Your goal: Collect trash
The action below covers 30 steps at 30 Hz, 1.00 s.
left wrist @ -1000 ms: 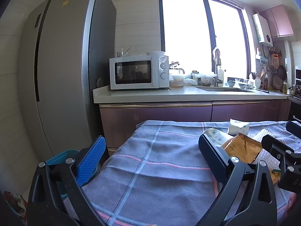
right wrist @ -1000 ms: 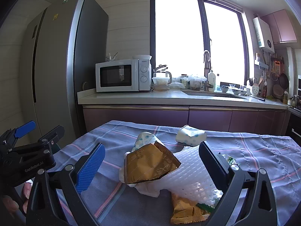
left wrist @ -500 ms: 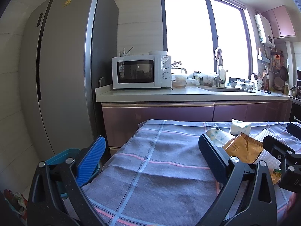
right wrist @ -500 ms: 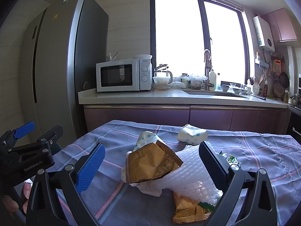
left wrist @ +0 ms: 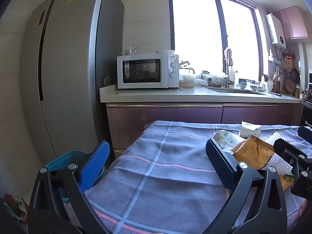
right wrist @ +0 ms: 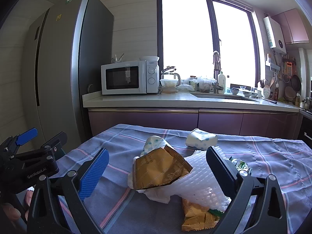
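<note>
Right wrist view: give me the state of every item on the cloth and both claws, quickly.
Right claw: open, empty.
Left claw: open, empty.
Gold wrapper: torn open, propped on the foam.
White foam net: crumpled, lying flat.
Near paper cup: crushed, tipped over.
Far paper cup: on its side.
Second gold wrapper: flat, partly under the foam.

- The table (right wrist: pixel 273 156) fills the lower frame, with the counter (right wrist: pixel 175 101) behind it.
- At the table's centre, a wrapper (right wrist: pixel 159 171) lies on a foam sheet (right wrist: pixel 200 183).
- 2 cups lie behind them: cup (right wrist: pixel 154 144) touching the wrapper, cup (right wrist: pixel 200 138) further right.
- A second wrapper (right wrist: pixel 197 216) sits at lower centre, before the foam.
- The microwave (right wrist: pixel 128 78) stands on the counter's left end, right of the fridge (right wrist: pixel 58 68).
- A bin (left wrist: pixel 64 159) sits at lower left, beside the table.
</note>
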{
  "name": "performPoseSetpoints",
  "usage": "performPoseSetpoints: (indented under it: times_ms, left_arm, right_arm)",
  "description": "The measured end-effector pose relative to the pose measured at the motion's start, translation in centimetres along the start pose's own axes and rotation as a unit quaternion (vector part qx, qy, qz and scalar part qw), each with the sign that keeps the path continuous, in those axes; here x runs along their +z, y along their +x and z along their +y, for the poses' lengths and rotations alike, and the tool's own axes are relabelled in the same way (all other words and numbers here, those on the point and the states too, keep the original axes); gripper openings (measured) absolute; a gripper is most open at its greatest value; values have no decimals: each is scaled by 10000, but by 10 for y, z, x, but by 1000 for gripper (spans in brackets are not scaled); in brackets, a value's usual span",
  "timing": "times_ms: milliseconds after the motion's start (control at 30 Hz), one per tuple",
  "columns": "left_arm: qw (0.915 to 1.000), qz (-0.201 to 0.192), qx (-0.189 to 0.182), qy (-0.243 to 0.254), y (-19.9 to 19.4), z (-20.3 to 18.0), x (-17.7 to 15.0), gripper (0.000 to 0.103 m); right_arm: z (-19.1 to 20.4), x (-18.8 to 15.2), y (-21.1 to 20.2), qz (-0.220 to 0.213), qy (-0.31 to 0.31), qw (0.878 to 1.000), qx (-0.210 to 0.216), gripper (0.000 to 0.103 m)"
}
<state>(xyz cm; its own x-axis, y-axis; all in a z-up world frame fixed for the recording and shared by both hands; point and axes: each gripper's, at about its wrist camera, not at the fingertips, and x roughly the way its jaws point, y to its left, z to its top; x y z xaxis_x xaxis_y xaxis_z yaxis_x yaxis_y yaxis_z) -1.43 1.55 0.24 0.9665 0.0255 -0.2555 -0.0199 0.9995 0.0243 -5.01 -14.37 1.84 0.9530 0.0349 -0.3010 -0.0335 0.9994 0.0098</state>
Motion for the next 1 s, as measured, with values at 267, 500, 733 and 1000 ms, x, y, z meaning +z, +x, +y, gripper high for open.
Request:
performPoseSetpoints:
  times_ms: [267,500,733,1000]
  left_arm:
    - [10000,5,1,-6,0,0,-1,97]
    - [10000,13,-5,-11,1,-1,-1,97]
    - [10000,19,-12,-13,2,-1,-2,97]
    - [10000,33,-16,-14,3,-2,-2,97]
  right_arm:
    - [0,-1,1,5,-2,10000,20,96]
    - [0,-2,2,1,-11,10000,29,96]
    - [-1,-3,2,-6,-6,10000,40,96]
    - [-2,-4,2,2,1,10000,51,96]
